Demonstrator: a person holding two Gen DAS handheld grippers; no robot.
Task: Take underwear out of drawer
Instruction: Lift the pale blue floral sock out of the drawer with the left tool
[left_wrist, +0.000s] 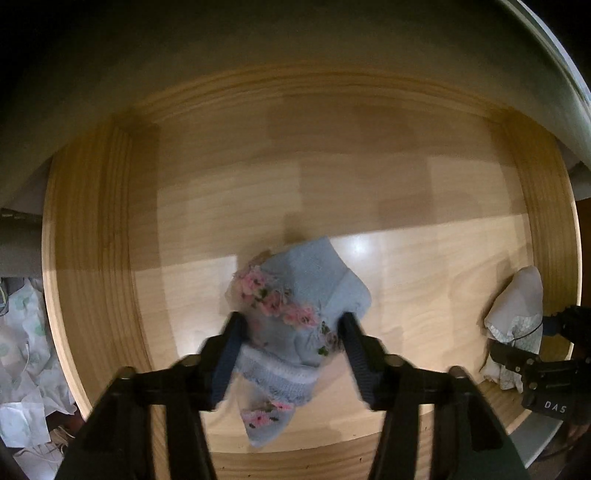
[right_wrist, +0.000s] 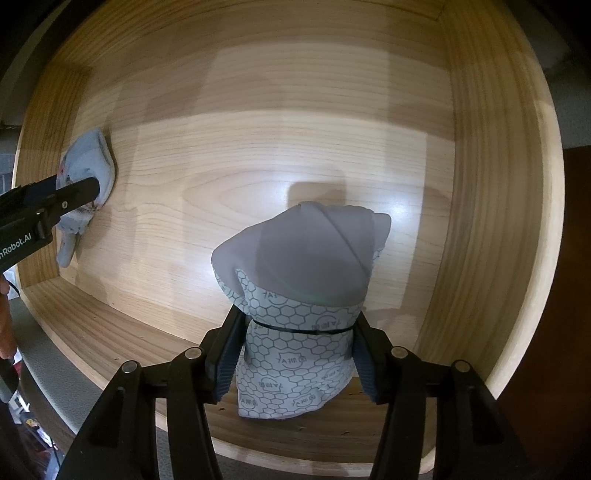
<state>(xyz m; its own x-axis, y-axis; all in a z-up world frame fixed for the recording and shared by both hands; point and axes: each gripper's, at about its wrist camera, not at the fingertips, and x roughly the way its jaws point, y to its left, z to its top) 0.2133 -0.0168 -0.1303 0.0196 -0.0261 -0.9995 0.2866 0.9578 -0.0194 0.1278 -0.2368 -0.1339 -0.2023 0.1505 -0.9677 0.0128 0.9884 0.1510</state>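
Note:
A pale blue underwear (left_wrist: 310, 273) with pink flower trim lies bunched in the wooden drawer (left_wrist: 92, 240). My left gripper (left_wrist: 291, 321) points down over it, and both pads press on its folds. One end of the cloth hangs toward the camera. The right wrist view shows the same blue underwear (right_wrist: 88, 158) near the drawer's left wall, under a left finger (right_wrist: 85, 188). My right gripper (right_wrist: 299, 317) is shut on a grey underwear (right_wrist: 306, 251) with a hexagon-print lining, held upright above the drawer floor (right_wrist: 258, 155). That grey underwear (left_wrist: 517, 306) also shows by the right wall.
The drawer's wooden walls enclose both grippers on all sides. Its floor between the two garments is bare wood. A dark cabinet front (left_wrist: 184, 55) overhangs the back. Crumpled pale patterned fabric (left_wrist: 22, 332) lies outside the drawer on the left.

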